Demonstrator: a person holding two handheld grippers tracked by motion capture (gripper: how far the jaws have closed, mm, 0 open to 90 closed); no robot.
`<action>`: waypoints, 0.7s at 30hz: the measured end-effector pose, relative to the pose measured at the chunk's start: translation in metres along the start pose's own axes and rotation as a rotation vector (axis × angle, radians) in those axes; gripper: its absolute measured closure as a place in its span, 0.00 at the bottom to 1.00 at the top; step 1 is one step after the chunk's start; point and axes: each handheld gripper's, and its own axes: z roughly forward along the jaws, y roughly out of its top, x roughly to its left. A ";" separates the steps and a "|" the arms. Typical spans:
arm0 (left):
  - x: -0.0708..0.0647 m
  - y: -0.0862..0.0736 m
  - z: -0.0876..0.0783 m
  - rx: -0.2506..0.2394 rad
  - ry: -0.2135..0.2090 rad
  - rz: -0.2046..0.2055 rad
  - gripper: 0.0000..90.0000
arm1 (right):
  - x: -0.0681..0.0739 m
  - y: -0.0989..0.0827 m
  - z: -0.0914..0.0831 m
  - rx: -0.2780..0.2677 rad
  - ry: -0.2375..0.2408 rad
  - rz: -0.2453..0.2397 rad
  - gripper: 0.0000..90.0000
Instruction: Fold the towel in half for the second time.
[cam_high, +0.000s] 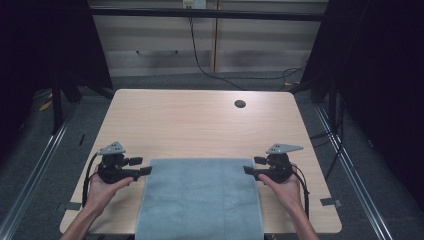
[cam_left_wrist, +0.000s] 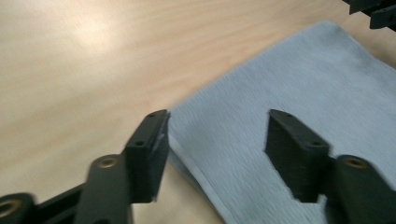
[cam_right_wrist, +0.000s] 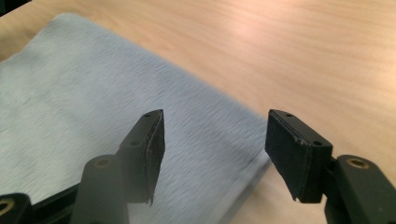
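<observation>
Tongs of both hands stand open, nothing pinched: left tongs (cam_high: 146, 170) hover just off the near-left far corner of the cloth (cam_high: 200, 197), right tongs (cam_high: 248, 170) just off the opposite far corner, each pointing inward toward the other. In the left gripper view the jaws straddle the cloth's edge from above, one pad (cam_left_wrist: 152, 156) over bare wood, the other over fabric, with no contact that can be made out; the right gripper view shows the same, mirrored, over the other corner (cam_right_wrist: 254, 158). Cloth is grey-blue, folded flat into a rectangle, lying between the two tongs and running back toward the person, its near end hanging past the worktop's front edge. Judged soft, light and limp: it will sag and drag if lifted by one point, so a hold at two corners, pinching all layers at the hemmed edge, looks best. Layers may slip apart if only the top one is caught. Beyond the tongs the worktop (cam_high: 200, 120) is bare wood, with a cable hole (cam_high: 240, 104) well apart at the far side. Nothing obstructs either approach.
</observation>
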 end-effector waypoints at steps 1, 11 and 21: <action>0.004 0.005 0.003 0.006 0.004 0.001 0.50 | -0.004 0.003 0.002 -0.004 0.005 0.007 0.48; 0.023 0.001 0.045 0.050 0.005 -0.036 0.53 | -0.035 0.003 0.036 0.063 0.002 0.050 0.56; 0.027 -0.010 0.054 0.086 0.033 -0.031 0.54 | -0.036 -0.004 0.047 0.100 0.004 0.024 0.54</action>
